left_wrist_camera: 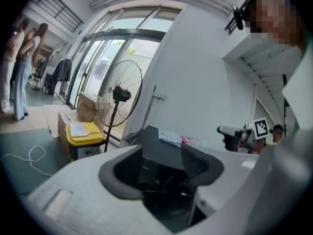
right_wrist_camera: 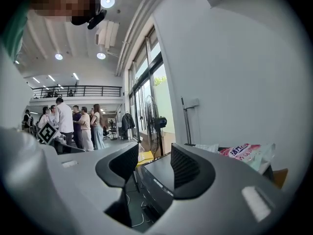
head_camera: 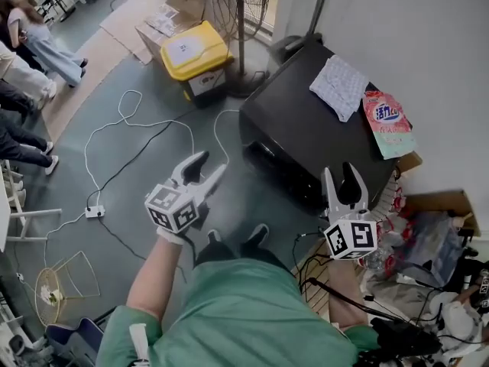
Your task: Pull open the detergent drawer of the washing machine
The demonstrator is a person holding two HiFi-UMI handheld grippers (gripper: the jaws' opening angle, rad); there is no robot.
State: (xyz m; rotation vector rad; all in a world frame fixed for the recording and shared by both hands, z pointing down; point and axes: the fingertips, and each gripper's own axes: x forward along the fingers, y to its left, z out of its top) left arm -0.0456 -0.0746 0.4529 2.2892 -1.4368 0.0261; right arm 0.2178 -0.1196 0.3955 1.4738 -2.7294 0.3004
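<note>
The black washing machine stands against the white wall, its front panel facing the floor space. I cannot pick out the detergent drawer on it. My left gripper hangs open over the floor, left of the machine's front and apart from it. My right gripper is open at the machine's near right corner and holds nothing. In the left gripper view the open gripper frames the machine. In the right gripper view the open gripper frames the machine's front edge.
A white cloth and a pink detergent bag lie on the machine's top. A yellow-lidded bin and a standing fan are beyond it. A white cable and power strip lie on the floor. Clutter fills the right. People stand far left.
</note>
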